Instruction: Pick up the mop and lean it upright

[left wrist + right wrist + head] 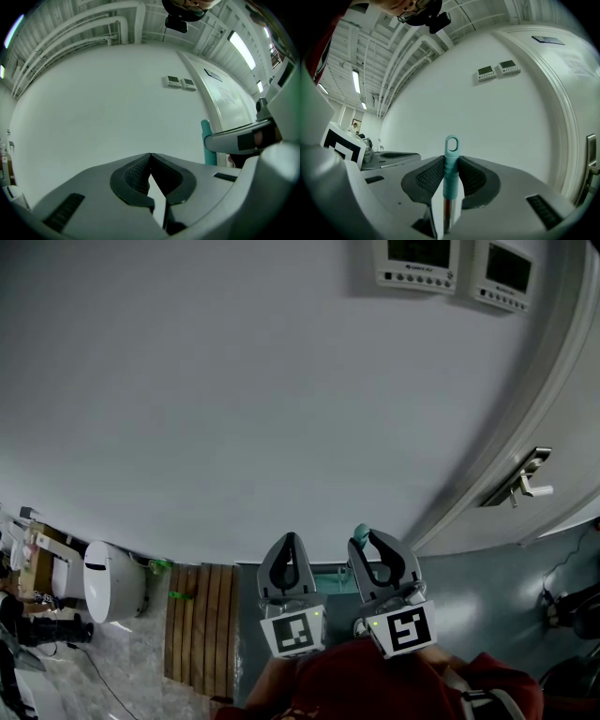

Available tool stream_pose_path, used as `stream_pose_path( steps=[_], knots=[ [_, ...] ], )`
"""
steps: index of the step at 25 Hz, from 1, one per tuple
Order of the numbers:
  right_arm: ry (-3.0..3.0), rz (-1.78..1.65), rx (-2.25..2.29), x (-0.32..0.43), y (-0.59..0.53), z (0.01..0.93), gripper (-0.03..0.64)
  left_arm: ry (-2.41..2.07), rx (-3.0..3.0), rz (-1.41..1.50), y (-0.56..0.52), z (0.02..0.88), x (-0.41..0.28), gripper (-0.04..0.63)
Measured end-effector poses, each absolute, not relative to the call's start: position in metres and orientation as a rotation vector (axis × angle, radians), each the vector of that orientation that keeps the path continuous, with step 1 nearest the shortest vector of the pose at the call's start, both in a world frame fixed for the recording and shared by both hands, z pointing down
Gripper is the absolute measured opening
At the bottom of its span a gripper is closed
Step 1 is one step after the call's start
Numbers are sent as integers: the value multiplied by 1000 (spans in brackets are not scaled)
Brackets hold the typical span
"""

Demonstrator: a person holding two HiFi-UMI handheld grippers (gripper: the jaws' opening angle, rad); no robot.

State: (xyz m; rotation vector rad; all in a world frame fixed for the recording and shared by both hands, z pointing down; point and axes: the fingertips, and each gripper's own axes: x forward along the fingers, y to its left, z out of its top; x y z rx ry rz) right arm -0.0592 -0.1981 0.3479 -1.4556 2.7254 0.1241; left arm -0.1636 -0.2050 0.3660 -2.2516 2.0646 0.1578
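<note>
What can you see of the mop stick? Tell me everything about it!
Only the top of the mop handle shows. Its end is a teal, plastic-looking grip with a little hanging loop at the tip, and below it runs a shiny, silver, metal-looking tube. It points upward, pinched lengthwise between the dark ribbed pads of the right tongs, with the loop poking out past them. Nothing else can be seen touching it. The mop's head is out of view.
</note>
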Motion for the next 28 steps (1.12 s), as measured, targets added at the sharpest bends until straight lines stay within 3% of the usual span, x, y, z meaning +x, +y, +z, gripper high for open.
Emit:
stream_pose_path(
  steps=[28],
  knots=[
    [2715,131,-1509,-51,-201,355,107,2094,-2251,152,-206,366,-166,12]
  ],
)
